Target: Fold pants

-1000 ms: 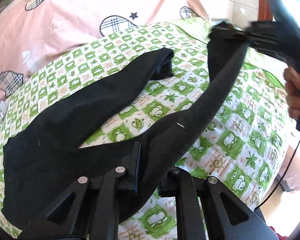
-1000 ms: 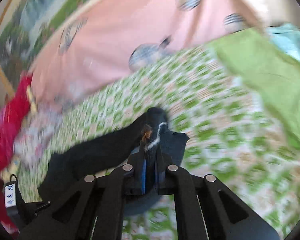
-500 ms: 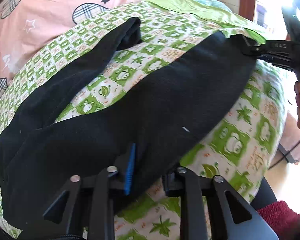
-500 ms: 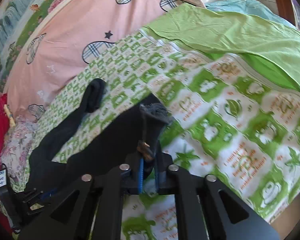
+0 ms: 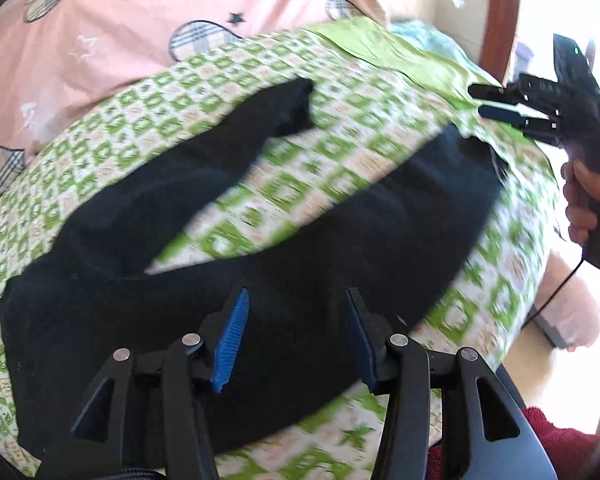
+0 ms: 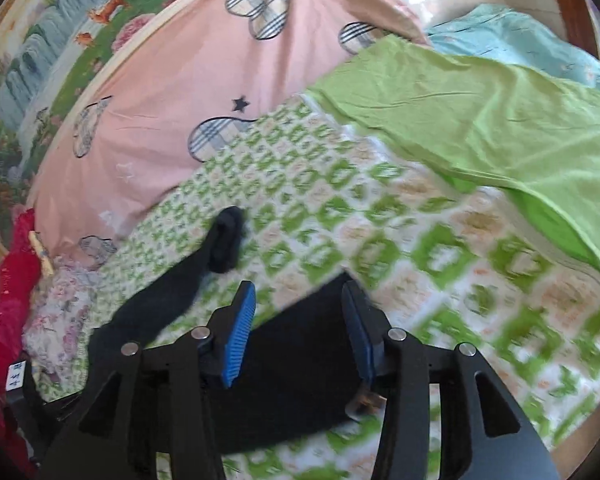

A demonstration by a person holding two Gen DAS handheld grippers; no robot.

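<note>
Black pants (image 5: 308,264) lie spread on the green-patterned bedspread (image 5: 340,152), legs apart in a V. The near leg runs to the right; the far leg (image 5: 276,116) ends near the bed's middle. My left gripper (image 5: 296,300) is open and empty, just above the near leg close to the waist. My right gripper (image 6: 296,292) is open and empty above the near leg's hem (image 6: 300,360). It also shows in the left wrist view (image 5: 484,100), held by a hand. The far leg (image 6: 224,240) shows in the right wrist view too.
A pink quilt with plaid hearts (image 6: 204,92) lies at the back of the bed. A plain green sheet (image 6: 480,120) and light blue cloth (image 6: 520,36) lie at the right. Red fabric (image 6: 4,300) is at the left. The bed edge (image 5: 516,320) drops off right.
Both grippers have opened and let go of the pants leg, which now lies flat on the bed. Both have drawn back slightly from the fabric.
</note>
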